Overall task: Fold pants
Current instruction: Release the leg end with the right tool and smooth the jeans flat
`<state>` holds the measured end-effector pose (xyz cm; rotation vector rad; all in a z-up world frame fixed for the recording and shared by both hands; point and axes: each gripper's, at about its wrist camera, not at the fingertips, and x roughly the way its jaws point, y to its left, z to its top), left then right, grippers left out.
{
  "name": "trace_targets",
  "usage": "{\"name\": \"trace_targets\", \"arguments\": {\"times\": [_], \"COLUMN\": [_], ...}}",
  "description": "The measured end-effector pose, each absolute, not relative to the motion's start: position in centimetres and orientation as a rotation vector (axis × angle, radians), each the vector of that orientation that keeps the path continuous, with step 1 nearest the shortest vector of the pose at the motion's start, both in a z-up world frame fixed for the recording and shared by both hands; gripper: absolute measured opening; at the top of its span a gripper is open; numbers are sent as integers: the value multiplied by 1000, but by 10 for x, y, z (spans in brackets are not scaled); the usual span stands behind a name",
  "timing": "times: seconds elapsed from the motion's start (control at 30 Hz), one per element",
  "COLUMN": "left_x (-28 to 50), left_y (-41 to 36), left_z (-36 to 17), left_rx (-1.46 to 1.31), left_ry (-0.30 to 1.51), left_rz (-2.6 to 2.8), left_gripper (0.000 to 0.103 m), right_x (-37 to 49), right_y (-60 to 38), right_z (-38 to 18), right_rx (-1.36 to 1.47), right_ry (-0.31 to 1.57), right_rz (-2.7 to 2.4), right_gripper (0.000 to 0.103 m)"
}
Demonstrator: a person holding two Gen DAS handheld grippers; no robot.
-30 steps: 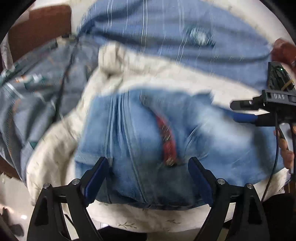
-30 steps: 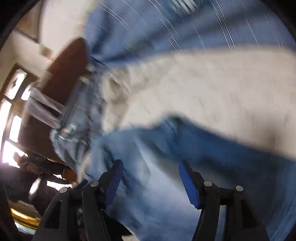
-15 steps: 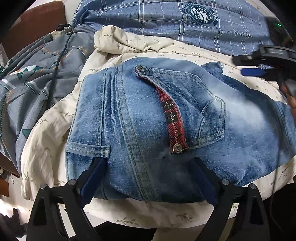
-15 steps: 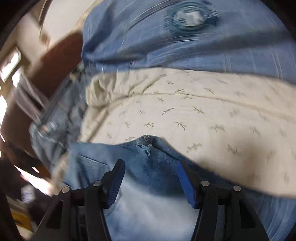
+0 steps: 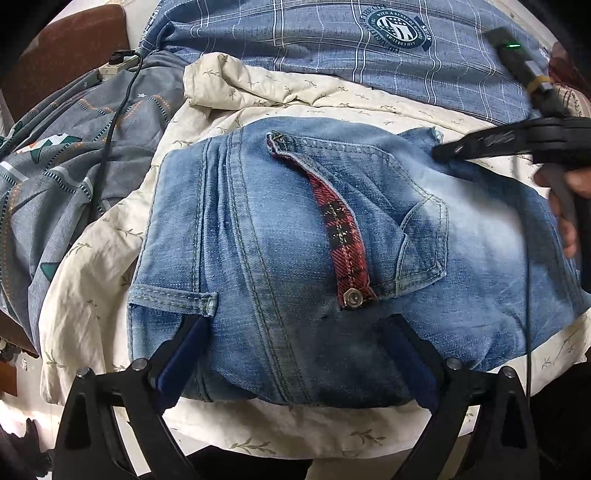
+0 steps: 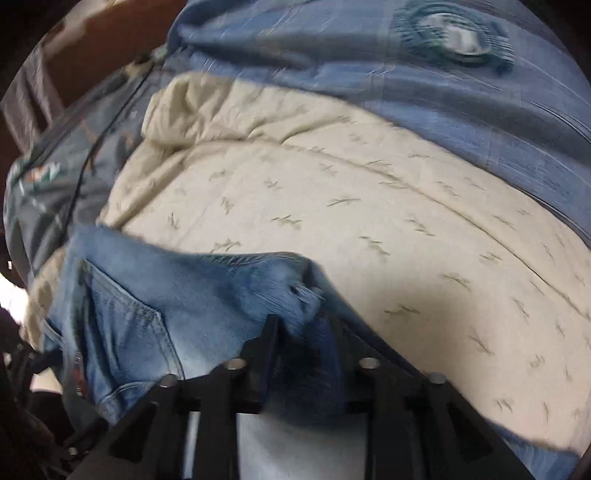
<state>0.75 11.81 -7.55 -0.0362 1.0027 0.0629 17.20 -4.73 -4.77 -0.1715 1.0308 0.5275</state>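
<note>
Folded light-blue jeans [image 5: 295, 236] lie on a cream sheet, with a red plaid pocket flap [image 5: 343, 240] on top. My left gripper [image 5: 295, 354] is open, its jaws wide apart over the near edge of the jeans, holding nothing. My right gripper [image 6: 301, 325] is shut on a frayed fold of the jeans [image 6: 303, 295] at their far right corner. It also shows in the left wrist view [image 5: 517, 142], at the right, held by a hand.
The cream leaf-print sheet [image 6: 351, 206] covers the bed. A blue plaid cover with a round emblem [image 5: 399, 29] lies behind. A grey patterned blanket [image 5: 55, 177] with a black cable [image 5: 110, 122] lies left. A brown headboard [image 5: 62, 48] stands at the far left.
My right gripper has closed from wide open onto the jeans' corner fold. My left gripper stayed open and has steadied over the jeans' near edge.
</note>
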Motion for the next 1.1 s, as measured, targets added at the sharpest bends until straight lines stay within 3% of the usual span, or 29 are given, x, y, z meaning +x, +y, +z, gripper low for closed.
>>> {"name": "trace_targets", "arguments": {"times": [0.07,0.23,0.37,0.43,0.53,0.6,0.7,0.8,0.93,1.1], "left_x": [8,6,-2,-2,-3,-3,2,4,9,16], "left_y": [118,119,116,106,91,83,71,60,45,25], "left_z": [-75,-67,-43,-34,-29,-29,-31,-31,-28,-30], "left_rx": [-36,-44,-87,-99,-53,-45,-61,-80,-80,-138], "left_ry": [1004,992,929,916,912,909,937,952,925,924], "left_rz": [62,62,60,31,16,11,-8,-19,-28,-75], "left_gripper": [97,97,96,96,96,96,96,96,96,96], "right_x": [159,103,80,92,80,74,95,119,74,2], "right_y": [-72,-136,-189,-218,-255,-273,-314,-357,-381,-401], "right_z": [-28,-7,-41,-74,-52,-32,-39,-75,-36,-25], "right_rx": [-109,83,279,333,508,495,584,714,761,811], "right_ry": [967,954,1058,1151,1053,962,935,1029,827,798], "right_rz": [446,471,465,349,367,368,308,189,212,190], "right_gripper": [69,69,69,60,61,70,74,71,72,73]}}
